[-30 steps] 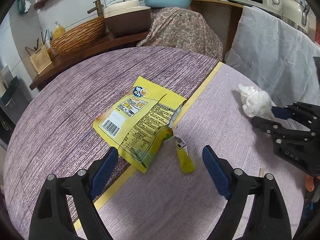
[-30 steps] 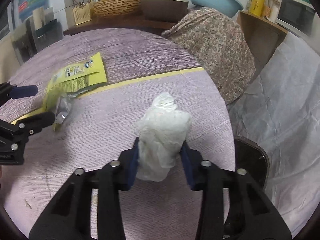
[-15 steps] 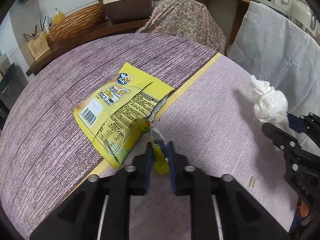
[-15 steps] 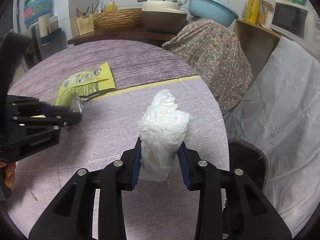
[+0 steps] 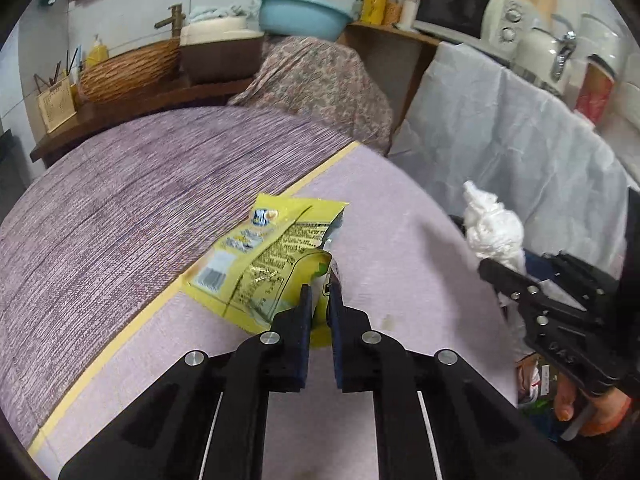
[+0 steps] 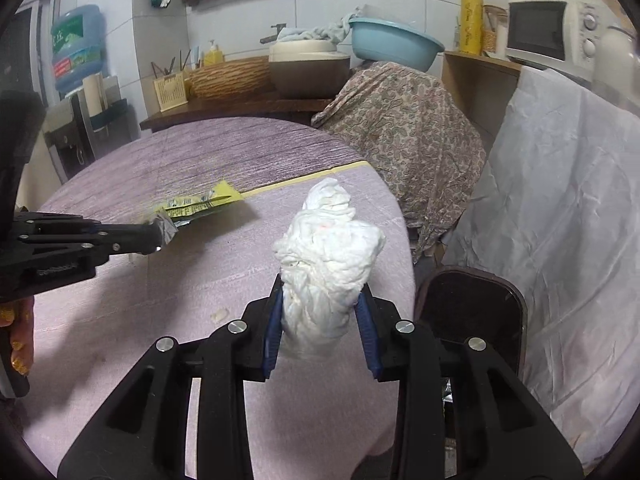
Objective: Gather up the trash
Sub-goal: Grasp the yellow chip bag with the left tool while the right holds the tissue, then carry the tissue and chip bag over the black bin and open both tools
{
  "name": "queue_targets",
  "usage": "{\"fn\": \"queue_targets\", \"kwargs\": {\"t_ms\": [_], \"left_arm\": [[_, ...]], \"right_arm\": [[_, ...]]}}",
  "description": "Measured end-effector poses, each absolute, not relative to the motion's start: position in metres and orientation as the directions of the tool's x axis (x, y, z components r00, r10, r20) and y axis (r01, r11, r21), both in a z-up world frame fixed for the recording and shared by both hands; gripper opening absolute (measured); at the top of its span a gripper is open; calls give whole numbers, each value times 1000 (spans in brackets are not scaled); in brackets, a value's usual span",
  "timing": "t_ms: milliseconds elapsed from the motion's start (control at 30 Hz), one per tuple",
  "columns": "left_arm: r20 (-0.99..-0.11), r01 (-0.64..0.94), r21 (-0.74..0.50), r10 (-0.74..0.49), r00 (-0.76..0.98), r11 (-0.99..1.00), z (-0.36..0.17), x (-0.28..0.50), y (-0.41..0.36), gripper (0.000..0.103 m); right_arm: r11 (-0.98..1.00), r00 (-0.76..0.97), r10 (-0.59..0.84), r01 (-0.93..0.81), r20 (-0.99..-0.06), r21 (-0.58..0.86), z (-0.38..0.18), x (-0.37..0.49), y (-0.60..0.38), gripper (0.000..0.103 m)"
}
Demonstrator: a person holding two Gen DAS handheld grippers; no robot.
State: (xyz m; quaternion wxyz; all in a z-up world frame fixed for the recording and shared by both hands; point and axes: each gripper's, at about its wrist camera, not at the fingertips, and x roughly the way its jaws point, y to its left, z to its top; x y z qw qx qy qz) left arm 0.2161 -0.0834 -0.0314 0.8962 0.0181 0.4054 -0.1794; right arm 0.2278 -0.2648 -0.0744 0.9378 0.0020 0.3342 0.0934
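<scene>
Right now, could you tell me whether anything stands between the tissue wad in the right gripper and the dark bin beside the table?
Nothing visible does. The right gripper is shut on the tissue wad, and the bin sits just right of it, past the table edge, with open space between.

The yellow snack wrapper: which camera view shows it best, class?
The left wrist view: the wrapper faces the camera, print and barcode visible. The right wrist view shows it only edge-on, small and blurred.
</scene>
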Motion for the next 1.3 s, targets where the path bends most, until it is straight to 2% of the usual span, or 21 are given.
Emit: {"fn": "queue_targets", "kwargs": {"t_ms": [167,233,300,533,567,633,667,733,767,867,933,967,1033,1067,1133,1300], "left_arm": [[-707,399,-148,-378,597,905,-21,197,-109,9],[-701,426,-164,-409,585,890,-19,192,-123,2],[-695,451,-169,-430,576,876,-17,189,-136,2],[-695,472,-97,-399,598,876,-7,179,-157,2],[-698,466,-67,-375,610,882,-9,176,-156,5],[-717,465,0,-324,617,886,-19,166,-159,33],[-731,452,15,-299,614,892,-26,162,-160,53],[-759,425,13,-268,593,905,-43,159,-157,57],[-776,418,7,-259,575,908,-51,160,-157,56],[-816,406,-16,-246,522,914,-72,166,-160,46],[-828,397,-10,-231,512,918,-81,173,-165,44],[-828,390,-11,-227,513,921,-85,177,-165,38],[-822,381,-12,-226,522,925,-86,183,-165,14],[-825,385,-18,-231,516,923,-86,185,-166,5],[-823,403,-45,-263,504,914,-81,185,-167,2],[-764,463,8,-293,575,886,-51,174,-188,2]], "right_arm": [[987,773,162,-118,-613,111,-80,200,-290,34],[988,778,149,-92,-610,124,-82,190,-302,34],[989,783,135,-65,-607,136,-84,181,-316,34],[988,783,93,6,-615,157,-92,163,-352,34],[987,783,91,9,-615,158,-94,161,-355,34],[987,780,91,11,-619,159,-97,160,-356,34],[987,779,93,10,-620,160,-98,160,-356,34],[986,779,102,5,-619,169,-100,161,-358,34],[985,779,105,5,-619,173,-100,160,-357,34],[984,777,111,2,-620,179,-102,160,-356,34],[984,778,113,-2,-618,178,-101,158,-355,34],[984,779,114,-3,-616,179,-101,157,-354,34],[984,781,116,-8,-614,177,-99,156,-353,34],[985,783,114,-10,-612,172,-98,155,-353,34],[986,786,108,-8,-609,164,-97,153,-352,34],[985,794,97,11,-600,174,-96,154,-361,34]]}}
